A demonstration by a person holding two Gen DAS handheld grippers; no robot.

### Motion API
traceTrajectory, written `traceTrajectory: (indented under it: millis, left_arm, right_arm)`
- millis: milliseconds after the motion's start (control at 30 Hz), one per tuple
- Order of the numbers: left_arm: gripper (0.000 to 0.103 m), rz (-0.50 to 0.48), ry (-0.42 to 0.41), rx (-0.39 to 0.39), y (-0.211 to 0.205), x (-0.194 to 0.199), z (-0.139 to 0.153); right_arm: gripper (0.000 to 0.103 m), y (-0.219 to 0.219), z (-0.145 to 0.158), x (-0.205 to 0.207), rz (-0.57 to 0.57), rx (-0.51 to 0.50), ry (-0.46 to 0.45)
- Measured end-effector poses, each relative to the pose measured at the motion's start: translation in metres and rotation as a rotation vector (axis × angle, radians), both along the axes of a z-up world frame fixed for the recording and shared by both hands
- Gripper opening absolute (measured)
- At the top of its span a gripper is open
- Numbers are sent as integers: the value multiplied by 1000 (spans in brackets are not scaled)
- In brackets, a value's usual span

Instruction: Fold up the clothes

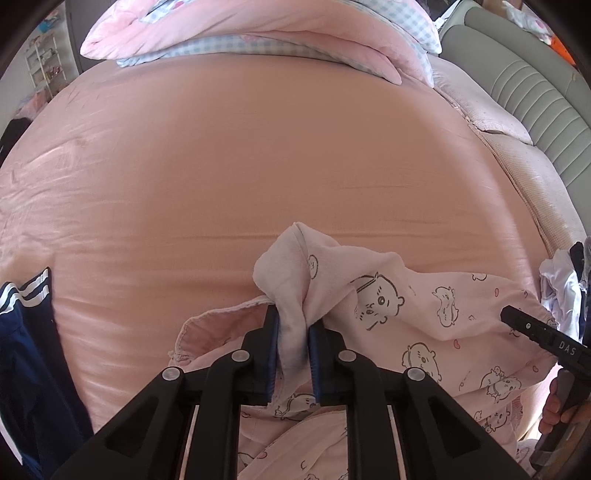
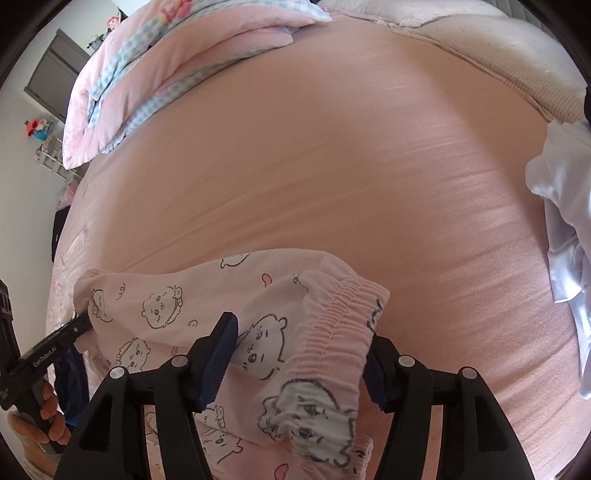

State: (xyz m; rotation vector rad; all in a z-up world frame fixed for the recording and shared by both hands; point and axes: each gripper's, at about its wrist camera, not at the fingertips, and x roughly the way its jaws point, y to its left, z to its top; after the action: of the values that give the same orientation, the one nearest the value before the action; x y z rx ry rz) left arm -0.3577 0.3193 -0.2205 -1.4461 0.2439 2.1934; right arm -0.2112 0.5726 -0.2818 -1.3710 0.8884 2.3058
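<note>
Pink pyjama garment [image 1: 436,317] printed with cartoon faces, lying crumpled at about five o'clock on a pink bed sheet [image 1: 258,155]. Left gripper [image 1: 291,354] clamped on a bunched, pale fold of that garment, cloth pinched tight between the blue pads. Right gripper [image 2: 299,354] standing apart, jaws wide on either side of the gathered elastic waistband [image 2: 343,325]; cloth between the pads, but not visibly pressed by them.

Likely an early step of folding: securing two holds before lifting and spreading the piece flat. Next move probably calls for closing on the waistband, then drawing both holds apart to pull out the wrinkles over the open sheet toward twelve o'clock.

Folded pink-and-check quilt [image 1: 258,33] at twelve o'clock. Navy garment with white stripes [image 1: 26,332] cut off at eight o'clock. Pale satin cloth [image 2: 565,229] cut off at three o'clock. Lower part of the pyjama piece hidden beneath the gripper bodies; trousers or shorts, hard to tell. A person's fingers [image 2: 51,417] partly visible at seven o'clock
</note>
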Motion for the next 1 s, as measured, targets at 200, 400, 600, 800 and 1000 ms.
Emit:
traceTrajectory:
  millis: [200,400,600,800,1000]
  left_arm:
    - [10,13,24,55,-10,-2,5]
    - [10,-3,33,47,-9,-10,4]
    - [10,-4,32,76,-13,-20,12]
    - [10,11,44,86,-13,-27,18]
    - [9,71,65,140,-25,-35,33]
  right_arm:
    - [18,-7,6,-12,30,83,37]
    - [18,-10,29,-18,58,171,116]
    - [18,-1,41,-28,68,190,125]
    - [17,11,50,-33,75,213,108]
    - [17,16,65,-37,77,261,106]
